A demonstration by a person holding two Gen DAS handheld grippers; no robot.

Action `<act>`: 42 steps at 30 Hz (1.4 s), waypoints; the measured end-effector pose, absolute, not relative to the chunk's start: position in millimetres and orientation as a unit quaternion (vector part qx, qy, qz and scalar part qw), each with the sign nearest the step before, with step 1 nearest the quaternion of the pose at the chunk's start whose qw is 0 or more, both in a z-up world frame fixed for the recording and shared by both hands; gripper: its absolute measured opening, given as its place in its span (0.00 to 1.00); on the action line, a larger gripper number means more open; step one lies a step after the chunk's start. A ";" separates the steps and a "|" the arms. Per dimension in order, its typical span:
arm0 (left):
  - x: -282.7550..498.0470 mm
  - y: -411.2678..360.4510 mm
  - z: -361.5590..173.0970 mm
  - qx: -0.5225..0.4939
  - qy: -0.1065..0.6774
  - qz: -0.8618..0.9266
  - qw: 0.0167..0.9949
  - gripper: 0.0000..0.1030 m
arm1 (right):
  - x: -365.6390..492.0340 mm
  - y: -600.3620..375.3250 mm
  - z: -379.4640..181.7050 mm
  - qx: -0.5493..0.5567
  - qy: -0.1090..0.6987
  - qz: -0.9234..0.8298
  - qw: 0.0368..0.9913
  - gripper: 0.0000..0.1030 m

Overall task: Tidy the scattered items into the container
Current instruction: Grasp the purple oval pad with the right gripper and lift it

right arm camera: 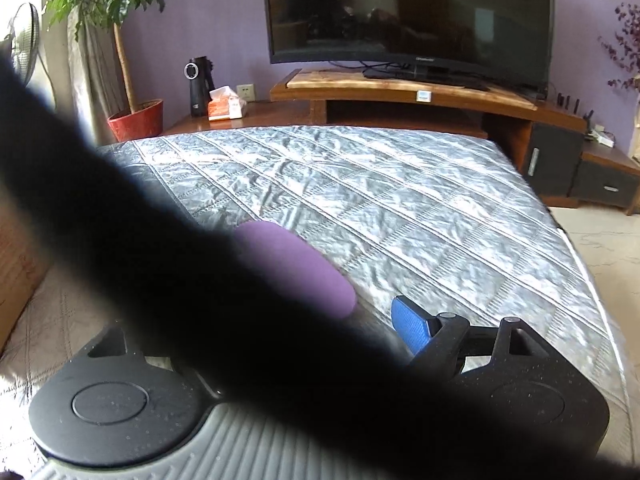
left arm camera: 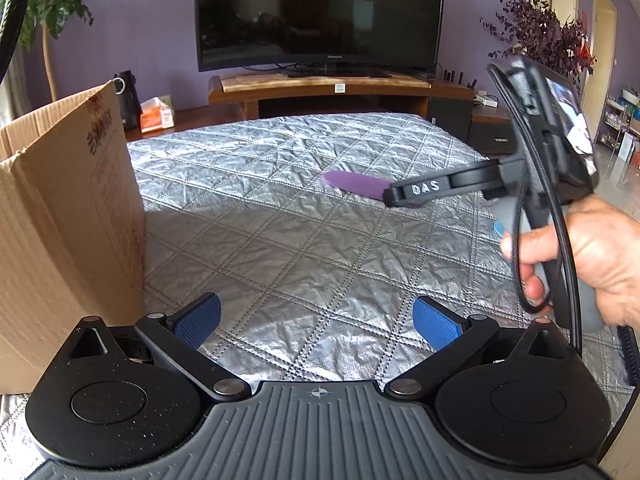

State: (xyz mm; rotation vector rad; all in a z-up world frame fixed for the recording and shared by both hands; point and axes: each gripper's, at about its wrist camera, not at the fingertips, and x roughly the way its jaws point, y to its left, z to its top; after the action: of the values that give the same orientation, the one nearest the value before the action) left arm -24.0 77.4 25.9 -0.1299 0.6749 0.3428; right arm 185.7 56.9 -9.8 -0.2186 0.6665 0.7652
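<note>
Flat purple oval item (left arm camera: 352, 184) lies on silver quilt (left arm camera: 300, 240), matte, smooth.

Home living room: television (left arm camera: 320, 12), potted plant (right arm camera: 120, 40).

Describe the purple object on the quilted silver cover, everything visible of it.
The purple object is a flat, elongated piece with rounded ends and a matte, smooth surface; what it is made of cannot be told. It lies flat on the quilted silver cover, right of the open cardboard box and apart from it. In the left wrist view the right gripper's black finger overlaps its right end. In the right wrist view a dark blurred band hides its near part; whether the pads touch it cannot be told.
</note>
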 end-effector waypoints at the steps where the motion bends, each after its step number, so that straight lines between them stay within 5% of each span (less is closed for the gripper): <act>1: -23.5 77.3 25.3 -0.065 0.331 0.166 0.927 1.00 | 187.2 59.4 -9.9 -0.104 0.322 0.371 0.865 0.76; 10: -22.4 78.8 23.0 -0.079 0.339 0.165 0.923 1.00 | 194.6 77.7 -24.8 -0.135 0.325 0.377 0.857 0.85; 14: -22.9 79.3 23.8 -0.081 0.338 0.166 0.923 1.00 | 191.7 78.4 -20.9 -0.147 0.315 0.388 0.854 0.45; 35: -41.5 89.0 53.0 -0.063 0.285 0.157 0.944 1.00 | 39.9 -33.6 22.3 -0.195 0.309 0.441 0.820 0.44; 42: -35.5 85.2 42.1 -0.055 0.319 0.114 0.939 1.00 | -2.8 -38.4 -3.3 -0.321 0.248 0.500 0.765 0.45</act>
State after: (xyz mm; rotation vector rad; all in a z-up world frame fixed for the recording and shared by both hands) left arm -35.5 85.2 42.1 -0.1124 0.6507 0.2336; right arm -2.8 -38.4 -3.3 -0.6969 0.5397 1.0867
